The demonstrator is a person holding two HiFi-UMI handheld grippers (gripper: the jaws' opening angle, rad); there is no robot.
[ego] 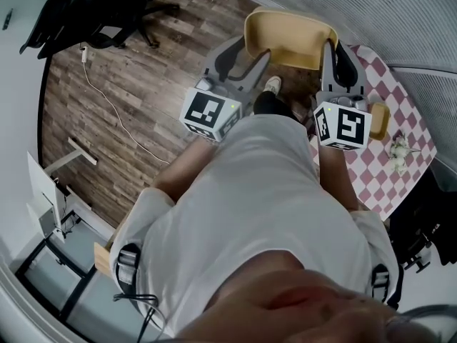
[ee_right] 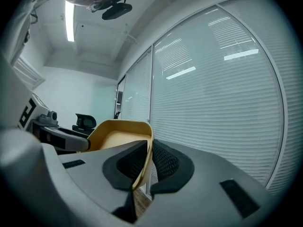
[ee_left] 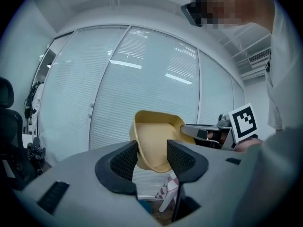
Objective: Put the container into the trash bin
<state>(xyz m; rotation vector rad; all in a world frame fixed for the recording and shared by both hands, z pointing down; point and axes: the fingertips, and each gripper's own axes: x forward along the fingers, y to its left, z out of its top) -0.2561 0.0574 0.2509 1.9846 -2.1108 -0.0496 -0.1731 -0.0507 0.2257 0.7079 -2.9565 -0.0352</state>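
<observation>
The yellow container [ego: 289, 38] hangs in the air in front of the person, open side up, carried between both grippers. My left gripper [ego: 258, 61] is shut on its left rim; in the left gripper view the container [ee_left: 154, 143] fills the gap between the pads [ee_left: 125, 162]. My right gripper [ego: 334, 52] is shut on the right wall. In the right gripper view the thin yellow wall [ee_right: 144, 160] is pinched between the jaws of that gripper [ee_right: 149, 162]. No trash bin shows in any view.
A table with a red-and-white checked cloth [ego: 407, 113] stands at the right, with a crumpled white thing [ego: 400, 150] and a small yellow item [ego: 379, 120] on it. A black office chair [ego: 107, 9] and a white cable [ego: 114, 113] are on the wood floor at left. Window blinds [ee_left: 142, 79] lie ahead.
</observation>
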